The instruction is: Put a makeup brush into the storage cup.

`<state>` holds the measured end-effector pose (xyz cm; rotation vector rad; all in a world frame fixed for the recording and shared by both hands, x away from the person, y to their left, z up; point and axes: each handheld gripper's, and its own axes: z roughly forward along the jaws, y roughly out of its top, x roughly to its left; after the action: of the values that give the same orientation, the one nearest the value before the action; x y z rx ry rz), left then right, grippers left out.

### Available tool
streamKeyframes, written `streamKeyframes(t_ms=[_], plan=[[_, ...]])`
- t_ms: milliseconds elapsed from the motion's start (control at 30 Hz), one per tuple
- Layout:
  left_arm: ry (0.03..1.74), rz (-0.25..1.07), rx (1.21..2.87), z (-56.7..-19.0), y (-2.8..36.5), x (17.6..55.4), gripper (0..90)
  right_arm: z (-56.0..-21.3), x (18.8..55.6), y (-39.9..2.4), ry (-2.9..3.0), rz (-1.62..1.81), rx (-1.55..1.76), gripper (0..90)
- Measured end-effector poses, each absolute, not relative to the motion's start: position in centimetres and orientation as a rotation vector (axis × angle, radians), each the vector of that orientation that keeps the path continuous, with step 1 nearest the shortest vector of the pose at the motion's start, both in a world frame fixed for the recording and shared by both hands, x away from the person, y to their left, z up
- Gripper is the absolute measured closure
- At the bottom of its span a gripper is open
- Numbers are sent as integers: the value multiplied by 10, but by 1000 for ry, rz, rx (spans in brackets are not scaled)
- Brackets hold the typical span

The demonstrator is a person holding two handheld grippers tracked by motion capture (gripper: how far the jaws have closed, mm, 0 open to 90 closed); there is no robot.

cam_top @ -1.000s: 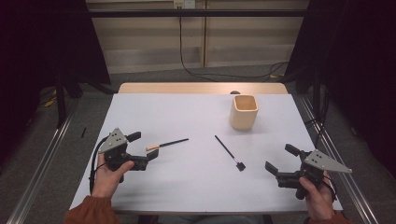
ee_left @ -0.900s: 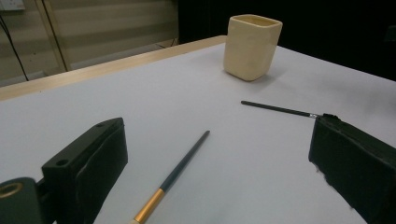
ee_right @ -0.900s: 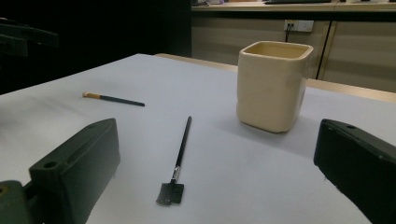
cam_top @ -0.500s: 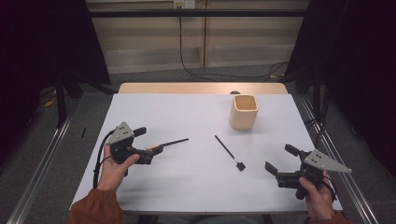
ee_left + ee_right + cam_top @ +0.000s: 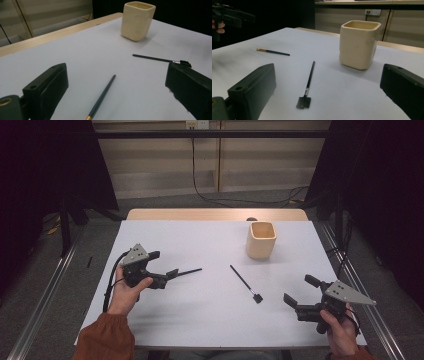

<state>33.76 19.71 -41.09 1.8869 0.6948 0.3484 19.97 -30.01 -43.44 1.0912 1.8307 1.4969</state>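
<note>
A: High view. Where is the left gripper (image 5: 172,273)?
B: At left of centre, jaws wide apart and empty, set over the near end of the brush (image 5: 187,271), likely lined up to grasp it. The right gripper (image 5: 299,298) sits at lower right, also wide and empty, apparently waiting. The comb (image 5: 246,283) lies mid-frame; the cup (image 5: 261,240) stands upper right of centre on the table (image 5: 200,320).

A: Left gripper view?
B: The brush (image 5: 101,99) lies flat at lower centre, between the spread jaws, untouched. The comb (image 5: 160,59) lies at right, the cup (image 5: 137,20) at top.

A: Right gripper view?
B: Jaws apart, nothing held. The comb (image 5: 308,83) lies at centre, the cup (image 5: 359,43) at upper right, the brush (image 5: 272,52) at left.
</note>
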Motion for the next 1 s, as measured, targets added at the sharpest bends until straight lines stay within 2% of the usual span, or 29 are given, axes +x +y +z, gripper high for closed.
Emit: streamKeyframes(t_ms=[300, 633, 833, 1000], plan=[[709, 306, 1956, -414, 195, 349, 39, -435, 200, -300, 1833, 1498, 1090, 0], [708, 333, 2085, -405, 189, 360, 52, -435, 200, -300, 1835, 1498, 1090, 0], [708, 280, 2157, -403, 186, 368, 52, -435, 200, -300, 1840, 1495, 1088, 0], [695, 294, 2196, -400, 182, 371, 52, -435, 200, -300, 1841, 1495, 1087, 0]])
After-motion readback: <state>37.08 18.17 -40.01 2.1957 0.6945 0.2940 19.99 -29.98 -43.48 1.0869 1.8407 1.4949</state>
